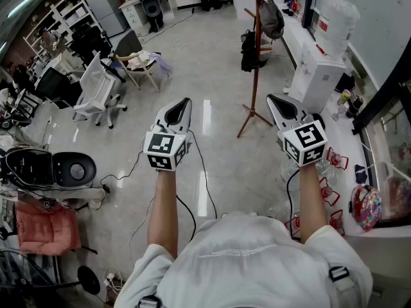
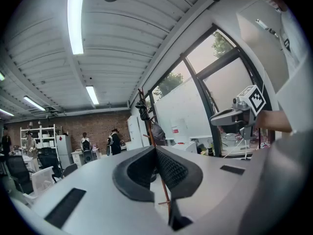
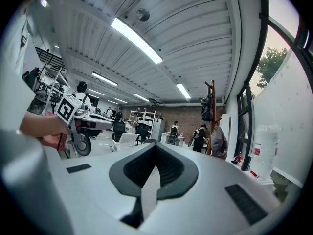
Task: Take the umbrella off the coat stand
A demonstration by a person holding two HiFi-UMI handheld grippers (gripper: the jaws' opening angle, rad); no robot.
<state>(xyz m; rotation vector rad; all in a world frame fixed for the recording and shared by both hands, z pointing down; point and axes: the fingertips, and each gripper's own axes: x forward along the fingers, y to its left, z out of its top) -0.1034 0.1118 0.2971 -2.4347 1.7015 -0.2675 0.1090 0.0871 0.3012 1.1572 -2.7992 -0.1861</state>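
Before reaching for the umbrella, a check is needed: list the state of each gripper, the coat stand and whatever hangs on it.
left gripper: shut, empty, away from the stand.
right gripper: shut, empty, away from the stand.
coat stand: upright on the floor, untouched.
grey bag: hanging on the stand.
black bag: hanging on the stand, lower down.
umbrella: cannot be picked out among the hanging things.

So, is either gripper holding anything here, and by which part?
Nothing is held. The left gripper and the right gripper are both shut and empty, well short of the brown wooden coat stand.
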